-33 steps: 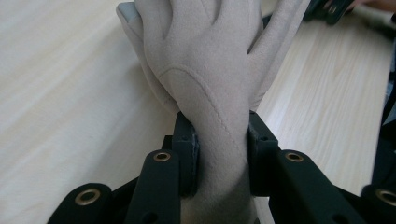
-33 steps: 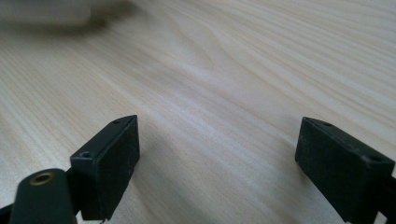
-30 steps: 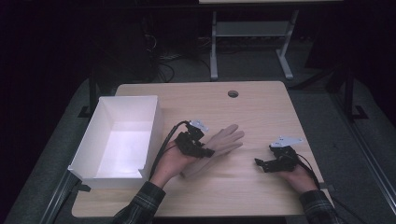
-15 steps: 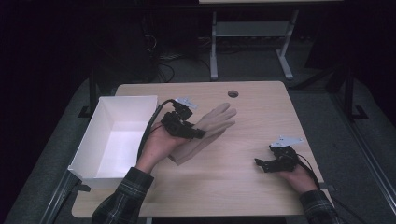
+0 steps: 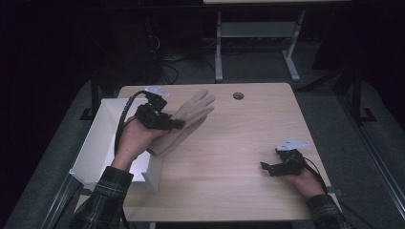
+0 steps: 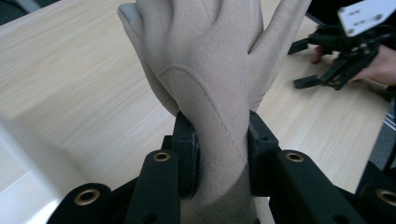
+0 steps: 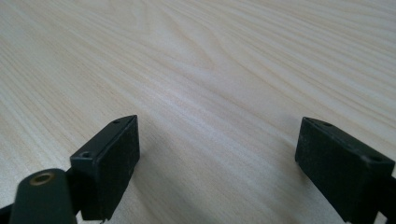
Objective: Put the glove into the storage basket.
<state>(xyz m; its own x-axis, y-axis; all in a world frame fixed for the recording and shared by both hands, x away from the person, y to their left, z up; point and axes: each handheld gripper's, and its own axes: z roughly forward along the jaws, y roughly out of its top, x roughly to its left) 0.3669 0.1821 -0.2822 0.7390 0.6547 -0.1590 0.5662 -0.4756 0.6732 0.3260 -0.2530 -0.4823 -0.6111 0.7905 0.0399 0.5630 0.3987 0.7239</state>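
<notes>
Left gripper view: we see our left tool (image 6: 219, 154) pinching the tan glove (image 6: 210, 70) at its cuff, up over the worktop (image 5: 239, 157) beside the white box (image 5: 95, 148). We think it is soft, light and floppy, so the cuff is a good spot. Our right tool (image 7: 217, 154) is spread wide

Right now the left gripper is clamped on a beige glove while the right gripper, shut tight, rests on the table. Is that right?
Not quite: the right gripper is open, its jaws wide apart over the table in the right gripper view. The left gripper does clamp the beige glove.
</notes>
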